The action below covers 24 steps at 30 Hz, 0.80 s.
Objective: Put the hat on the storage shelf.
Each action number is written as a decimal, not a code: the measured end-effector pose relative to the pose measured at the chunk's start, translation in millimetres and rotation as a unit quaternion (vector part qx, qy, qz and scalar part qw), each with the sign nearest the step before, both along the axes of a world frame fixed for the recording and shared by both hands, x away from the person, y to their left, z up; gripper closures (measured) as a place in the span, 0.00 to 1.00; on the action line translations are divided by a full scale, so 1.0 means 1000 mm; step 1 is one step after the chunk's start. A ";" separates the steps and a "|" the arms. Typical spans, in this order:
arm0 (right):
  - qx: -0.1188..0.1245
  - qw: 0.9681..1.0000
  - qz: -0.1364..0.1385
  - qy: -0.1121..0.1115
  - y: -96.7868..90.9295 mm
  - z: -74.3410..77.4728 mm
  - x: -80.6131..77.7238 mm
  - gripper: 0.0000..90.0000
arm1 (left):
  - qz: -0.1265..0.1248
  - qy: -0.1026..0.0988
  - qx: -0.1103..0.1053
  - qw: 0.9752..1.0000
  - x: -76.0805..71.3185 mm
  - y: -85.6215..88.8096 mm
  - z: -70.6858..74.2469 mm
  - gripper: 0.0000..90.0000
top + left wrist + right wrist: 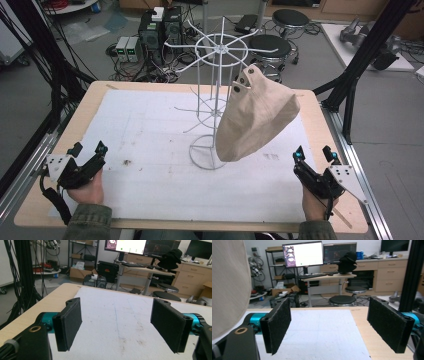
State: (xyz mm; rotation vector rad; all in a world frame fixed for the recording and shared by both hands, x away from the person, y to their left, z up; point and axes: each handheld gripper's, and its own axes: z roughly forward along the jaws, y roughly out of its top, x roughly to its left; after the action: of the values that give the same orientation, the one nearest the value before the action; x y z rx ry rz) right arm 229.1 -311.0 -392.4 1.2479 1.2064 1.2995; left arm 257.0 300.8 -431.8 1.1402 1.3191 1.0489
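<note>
A beige cloth bag hangs by its eyelets from an arm of the white wire rack that stands mid-table. The bag's cloth also fills the left edge of the right gripper view. My left gripper rests near the table's front left corner, held in a hand, its jaws wide apart over the white mat with nothing between them. My right gripper sits low at the front right, to the right of the bag and apart from it. It is open, and its pads are bare.
The wooden table carries the white mat, stained in spots. Black frame posts stand at the right, cable bundles at the left. Stools, computers and desks lie beyond the far edge.
</note>
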 end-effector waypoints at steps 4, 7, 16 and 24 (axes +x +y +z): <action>0.002 1.000 0.001 0.005 0.001 -0.009 0.001 0.20 | -0.001 0.000 0.000 1.000 0.000 0.000 0.000 0.28; 0.002 1.000 0.004 0.016 0.002 -0.018 0.002 0.20 | 0.000 0.000 0.000 1.000 0.000 0.000 0.000 0.28; -0.007 0.999 0.003 0.040 0.005 -0.031 0.007 0.20 | -0.003 0.000 0.000 1.000 0.001 -0.001 0.000 0.28; 0.004 0.999 0.007 0.034 0.004 -0.030 0.005 0.21 | -0.005 0.001 0.003 1.000 0.001 -0.003 0.000 0.28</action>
State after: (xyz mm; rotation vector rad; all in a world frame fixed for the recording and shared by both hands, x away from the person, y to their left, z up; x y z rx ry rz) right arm 234.3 -307.1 -422.8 1.3002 1.2600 1.2825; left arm 257.9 298.0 -432.0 1.1523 1.3116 1.0442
